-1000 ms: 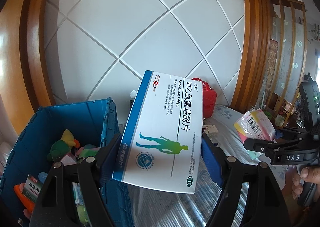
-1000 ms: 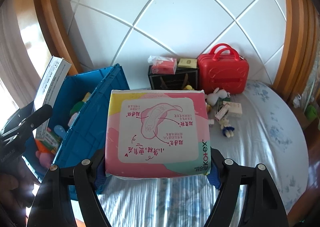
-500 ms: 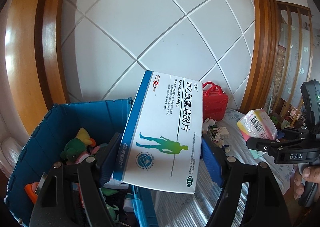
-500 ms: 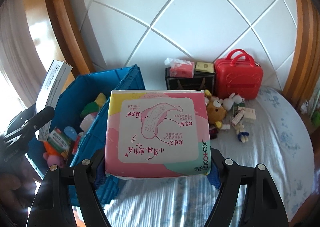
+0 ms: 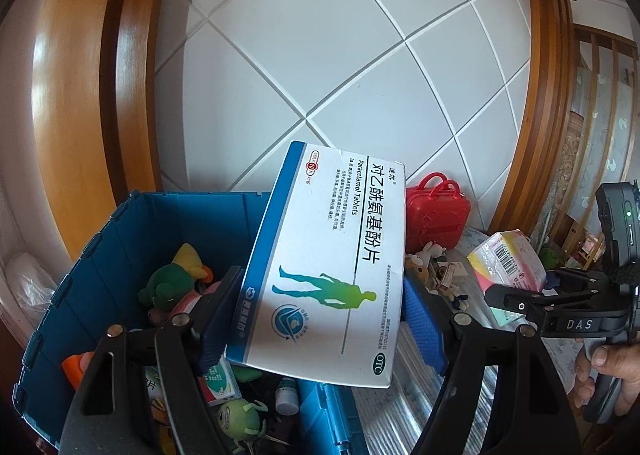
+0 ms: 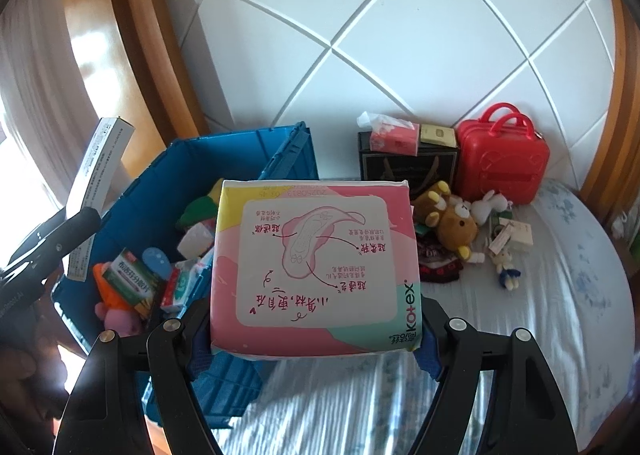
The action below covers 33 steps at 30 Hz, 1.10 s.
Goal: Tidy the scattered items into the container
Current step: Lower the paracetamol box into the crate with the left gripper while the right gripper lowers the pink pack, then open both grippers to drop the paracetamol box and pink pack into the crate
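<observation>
Clamping a white-and-blue cardboard paracetamol tablet box (image 5: 324, 267) between its blue pads, the left gripper (image 5: 320, 319) fills the lower centre of the left wrist view; the right gripper (image 6: 316, 331) likewise pinches a soft pink plastic pack of sanitary pads (image 6: 316, 267) at the lower centre of its own view.

Since a second ago both hands have slid sideways toward the blue plastic crate (image 5: 120, 239). In the left wrist view the crate's open mouth now spreads across the lower left, and more of its contents show: a green and yellow plush toy (image 5: 172, 279), a small white bottle (image 5: 286, 399) and a round green monster toy (image 5: 236, 421). The box's lower left corner now hangs over the crate, so a release looks close.

In the right wrist view the pink pack has come partly over the crate's near right wall, so it probably needs more travel leftward.

Farther back at centre right, a brown teddy bear (image 6: 452, 223), a white rabbit toy (image 6: 490, 205), a black paper bag (image 6: 408, 167) and a red plastic mini suitcase (image 6: 502, 159) remain on the pale floral bedsheet (image 6: 560, 295).
</observation>
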{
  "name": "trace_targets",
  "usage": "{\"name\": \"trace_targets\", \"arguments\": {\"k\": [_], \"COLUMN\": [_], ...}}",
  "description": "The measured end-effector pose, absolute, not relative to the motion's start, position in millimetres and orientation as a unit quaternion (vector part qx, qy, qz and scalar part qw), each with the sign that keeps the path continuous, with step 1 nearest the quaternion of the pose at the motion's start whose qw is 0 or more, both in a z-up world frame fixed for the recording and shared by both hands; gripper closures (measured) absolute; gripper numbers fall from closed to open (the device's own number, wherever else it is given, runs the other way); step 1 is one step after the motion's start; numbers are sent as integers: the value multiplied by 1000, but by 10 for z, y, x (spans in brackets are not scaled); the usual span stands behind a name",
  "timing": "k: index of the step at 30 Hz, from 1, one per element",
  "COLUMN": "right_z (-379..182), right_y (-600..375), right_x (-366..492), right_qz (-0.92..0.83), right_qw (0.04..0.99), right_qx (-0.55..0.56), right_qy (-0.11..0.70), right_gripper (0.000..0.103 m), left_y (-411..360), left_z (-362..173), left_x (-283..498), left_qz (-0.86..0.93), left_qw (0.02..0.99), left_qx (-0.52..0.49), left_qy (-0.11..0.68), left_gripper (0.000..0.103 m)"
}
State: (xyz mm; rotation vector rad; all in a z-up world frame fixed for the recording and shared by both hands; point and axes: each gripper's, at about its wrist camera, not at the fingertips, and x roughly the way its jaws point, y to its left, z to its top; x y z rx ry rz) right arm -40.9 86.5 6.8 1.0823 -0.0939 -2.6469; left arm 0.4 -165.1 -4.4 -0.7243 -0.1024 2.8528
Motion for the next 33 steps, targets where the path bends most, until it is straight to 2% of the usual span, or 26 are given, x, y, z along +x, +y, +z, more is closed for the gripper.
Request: {"name": "trace_targets", "arguments": {"k": [33], "right_z": [471], "right_y": [-836], "right_x": [-655], "right_qz": [-891], "right_qw": [274], "right_qx": [360], "right_qy": [37], "right_gripper": [25], "left_y": [-2979], "left_z": [-283], "left_x": [199], "left_qz": [958], "left_qw": [-23], "left_qx": [-266], "left_qy": [-101], "left_gripper": [27]}}
